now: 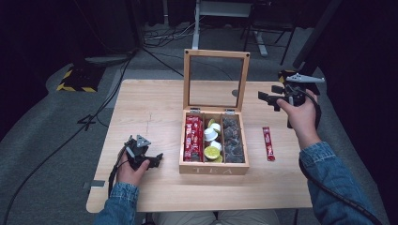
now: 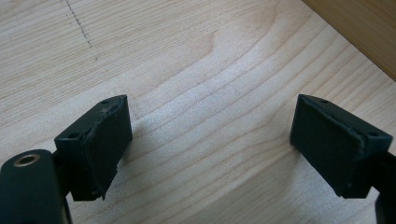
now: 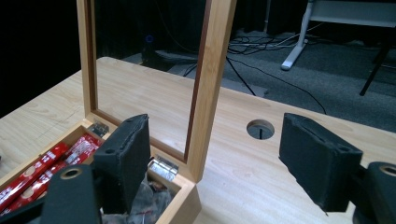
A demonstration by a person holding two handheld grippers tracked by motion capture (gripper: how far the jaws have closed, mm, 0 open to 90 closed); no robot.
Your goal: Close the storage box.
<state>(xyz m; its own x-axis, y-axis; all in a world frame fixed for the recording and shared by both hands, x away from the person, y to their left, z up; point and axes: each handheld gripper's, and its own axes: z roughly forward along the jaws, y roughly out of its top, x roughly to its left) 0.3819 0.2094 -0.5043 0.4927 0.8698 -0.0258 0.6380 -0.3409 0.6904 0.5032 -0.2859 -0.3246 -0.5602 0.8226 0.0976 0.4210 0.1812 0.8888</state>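
At centre frame in the high view sits the wooden tea box point(image 1: 214, 168), its glazed lid point(image 1: 216, 80) propped upright so all three compartments lie open: red sachets point(image 1: 193, 139) left, capsules point(image 1: 212, 140) middle, dark packets point(image 1: 233, 139) right. One stray red sachet point(image 1: 268, 143) lies on the table point(image 1: 150, 108) just right of the box, likely awaiting filing. Upper right, the right gripper point(image 1: 268, 99) hangs above the table, jaws wide and empty. Lower left, the left gripper point(image 1: 157, 159) rests low beside the box, jaws also spread, holding nothing.
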